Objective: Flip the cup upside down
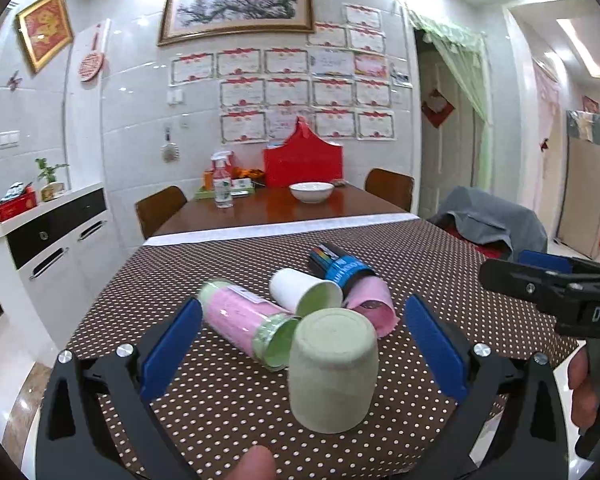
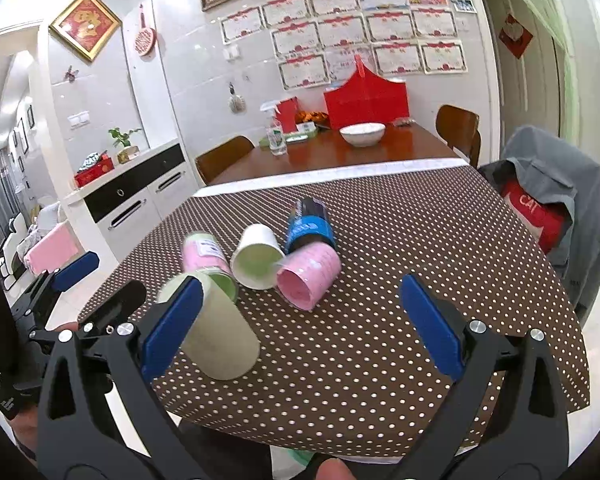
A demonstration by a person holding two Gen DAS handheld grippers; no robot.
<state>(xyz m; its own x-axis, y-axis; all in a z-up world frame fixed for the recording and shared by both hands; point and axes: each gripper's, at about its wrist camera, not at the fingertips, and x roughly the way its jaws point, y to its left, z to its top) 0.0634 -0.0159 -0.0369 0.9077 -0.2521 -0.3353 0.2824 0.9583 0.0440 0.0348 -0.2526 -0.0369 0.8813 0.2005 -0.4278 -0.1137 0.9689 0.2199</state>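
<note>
A pale green cup (image 1: 332, 368) stands upside down on the dotted tablecloth (image 1: 440, 264), base up, between the spread fingers of my left gripper (image 1: 304, 344), which is open and not touching it. In the right wrist view the same cup (image 2: 216, 332) sits just behind the left finger of my right gripper (image 2: 300, 324), which is open and empty over the cloth (image 2: 420, 220). Behind it several cups lie on their sides: a pink-and-green one (image 1: 248, 320), a white one (image 1: 304, 290), a pink one (image 1: 370, 306) and a blue-black one (image 1: 340, 266).
The right gripper's body (image 1: 556, 288) shows at the right edge of the left wrist view. A wooden table with a white bowl (image 1: 311, 192), spray bottle (image 1: 222, 182) and red box (image 1: 302, 162) stands behind. A chair draped in grey cloth (image 2: 560, 200) stands right; a cabinet (image 1: 56, 240) stands left.
</note>
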